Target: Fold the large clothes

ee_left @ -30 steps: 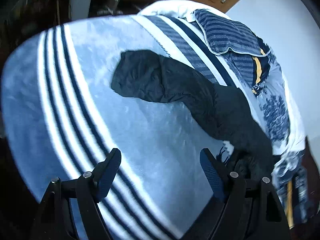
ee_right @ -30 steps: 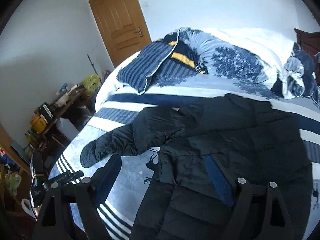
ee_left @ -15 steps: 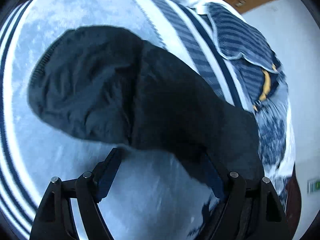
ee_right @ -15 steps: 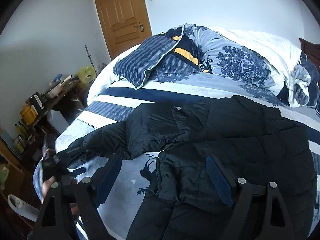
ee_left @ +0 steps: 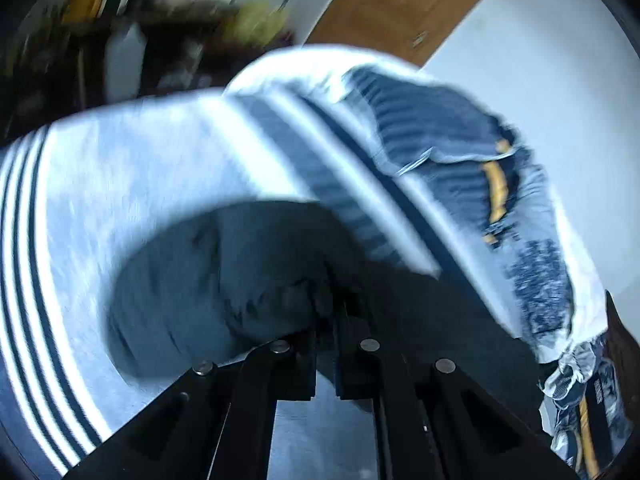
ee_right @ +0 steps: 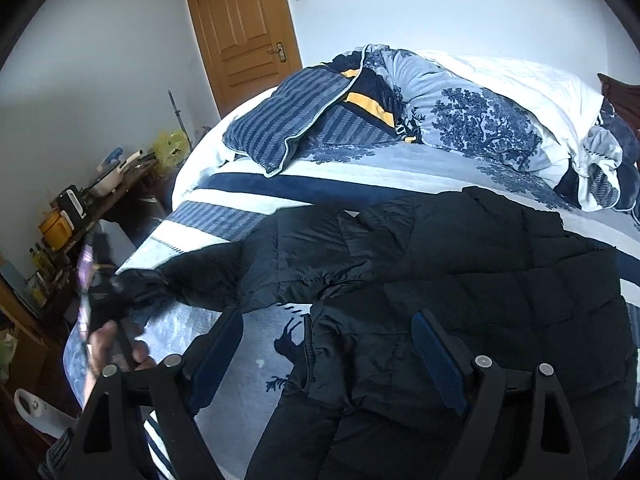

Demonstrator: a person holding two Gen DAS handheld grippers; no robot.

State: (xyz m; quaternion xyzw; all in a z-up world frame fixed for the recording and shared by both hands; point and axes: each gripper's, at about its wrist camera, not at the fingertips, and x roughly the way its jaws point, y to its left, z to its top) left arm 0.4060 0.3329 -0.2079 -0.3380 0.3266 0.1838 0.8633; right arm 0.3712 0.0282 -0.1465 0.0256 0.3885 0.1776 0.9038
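A black quilted jacket lies spread on the bed, one sleeve stretched out to the left. My left gripper is shut on the sleeve's cuff end, which bunches around the fingers; the view is blurred by motion. The left gripper also shows in the right wrist view at the sleeve's tip, held by a hand. My right gripper is open and empty, hovering above the jacket's front edge near the zipper.
The bed has a light blue blanket with navy and white stripes. Folded quilts and pillows pile up at the far side. A cluttered side table stands left of the bed. A wooden door is behind.
My left gripper moved in over the sleeve end and shut on it. The sleeve is now pulled out to the left. My right gripper has stayed open above the jacket.
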